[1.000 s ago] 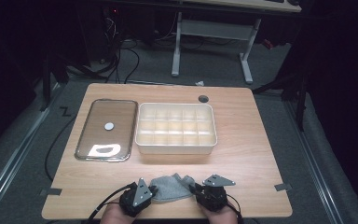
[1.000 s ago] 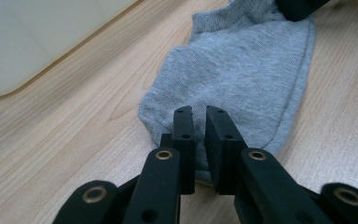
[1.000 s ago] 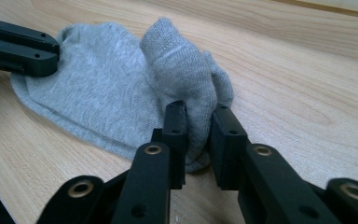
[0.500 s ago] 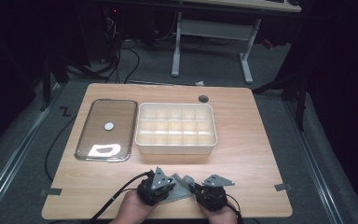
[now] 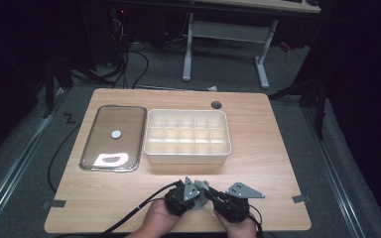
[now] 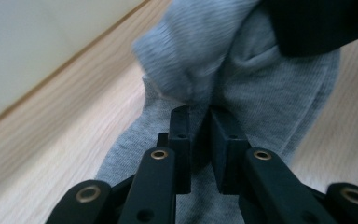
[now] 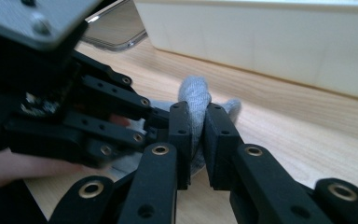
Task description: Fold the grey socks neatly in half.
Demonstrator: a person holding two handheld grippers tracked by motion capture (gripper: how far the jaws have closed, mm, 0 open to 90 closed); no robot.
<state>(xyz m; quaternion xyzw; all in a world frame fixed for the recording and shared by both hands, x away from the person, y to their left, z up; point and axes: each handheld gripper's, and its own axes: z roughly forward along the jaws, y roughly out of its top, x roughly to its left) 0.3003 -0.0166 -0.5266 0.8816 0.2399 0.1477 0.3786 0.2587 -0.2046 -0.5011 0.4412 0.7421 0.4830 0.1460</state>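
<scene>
On the table (image 5: pixel 273 148), the divided white box (image 5: pixel 187 136) is the landmark; a clear lid (image 5: pixel 113 138) lies just left of it. In front of the box, near the table's edge, lies a grey sock (image 6: pixel 242 88). The left gripper (image 5: pixel 194 192) and the right gripper (image 5: pixel 213 194) both pinch it, their jaws having just closed further on the cloth.

Sock (image 6: pixel 270 93): plain grey knit, no pattern seen. Left gripper (image 6: pixel 199 140) and right gripper (image 7: pixel 198 140): black jaws set with brass-coloured rivets; a grey plate (image 5: pixel 244 190) is carried on top. Table (image 5: pixel 278 148): light wood grain. Tray (image 5: pixel 186 153): cream, divided into compartments. Lid (image 5: pixel 113 138): clear, silver-edged, marked with a white disc. Floor (image 5: pixel 25 148): grey.
</scene>
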